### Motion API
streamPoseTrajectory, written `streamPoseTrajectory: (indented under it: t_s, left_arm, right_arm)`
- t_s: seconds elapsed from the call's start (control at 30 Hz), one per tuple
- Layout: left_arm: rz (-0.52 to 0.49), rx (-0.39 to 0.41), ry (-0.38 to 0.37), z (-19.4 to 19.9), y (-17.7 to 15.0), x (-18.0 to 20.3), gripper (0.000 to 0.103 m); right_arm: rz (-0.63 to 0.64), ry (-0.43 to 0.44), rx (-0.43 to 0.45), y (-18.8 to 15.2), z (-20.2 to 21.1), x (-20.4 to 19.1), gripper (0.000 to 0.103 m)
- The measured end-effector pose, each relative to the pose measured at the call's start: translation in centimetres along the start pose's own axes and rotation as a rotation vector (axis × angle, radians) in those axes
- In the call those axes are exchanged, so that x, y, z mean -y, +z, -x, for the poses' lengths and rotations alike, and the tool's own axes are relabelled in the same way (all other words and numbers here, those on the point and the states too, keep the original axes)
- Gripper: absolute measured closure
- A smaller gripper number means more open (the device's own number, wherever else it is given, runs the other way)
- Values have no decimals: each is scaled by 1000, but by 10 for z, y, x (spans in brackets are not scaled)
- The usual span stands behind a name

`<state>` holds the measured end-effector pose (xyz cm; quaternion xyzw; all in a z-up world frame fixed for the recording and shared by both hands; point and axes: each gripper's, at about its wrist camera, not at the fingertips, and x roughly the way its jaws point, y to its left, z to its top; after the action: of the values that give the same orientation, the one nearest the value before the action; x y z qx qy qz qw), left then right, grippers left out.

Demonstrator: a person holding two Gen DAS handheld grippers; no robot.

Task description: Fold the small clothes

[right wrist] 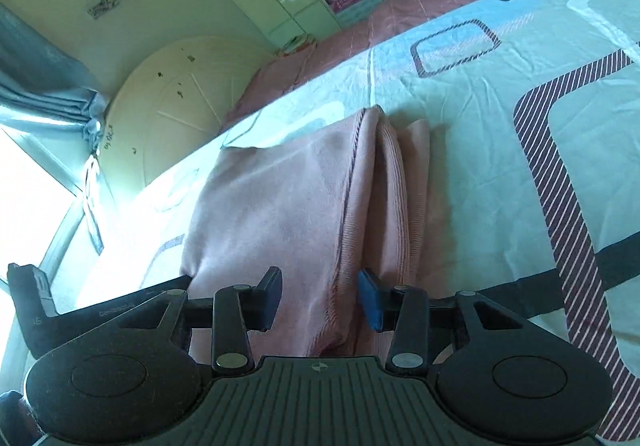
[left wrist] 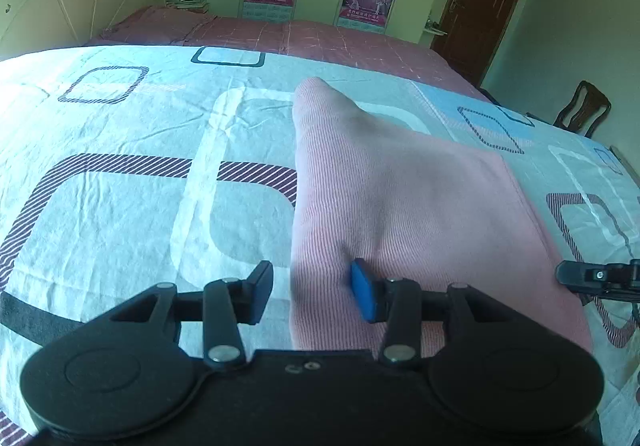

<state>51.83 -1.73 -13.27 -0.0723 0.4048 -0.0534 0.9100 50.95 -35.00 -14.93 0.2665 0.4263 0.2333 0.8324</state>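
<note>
The pink ribbed knit garment (left wrist: 400,197) is lying part-folded on the patterned white bedsheet (left wrist: 120,165); soft and light, probably best pinched at its near hem. Left gripper (left wrist: 314,294) and right gripper (right wrist: 320,298) are both gaping wide, holding nothing

Left gripper (left wrist: 312,292), right gripper (right wrist: 320,296) agape.

Two black linkage arms with silver pivot pins are seen on each gripper: the left gripper (left wrist: 312,294) and the right gripper (right wrist: 319,298). One blue pad (left wrist: 363,296) is fitted per gripper.
</note>
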Motion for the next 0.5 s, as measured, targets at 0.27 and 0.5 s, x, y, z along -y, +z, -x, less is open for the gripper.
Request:
streamPoseTrajectory:
  t_s: [0.27,0.5]
  left_arm:
    - [-26,-19,-61,-3,6,-14,57]
    - [-95,95,-56,15,10,0,64]
  right_arm:
    - [46,-64,-64,1,-23,-12,76]
    - [170,-116,-15,2,-13,-43,95]
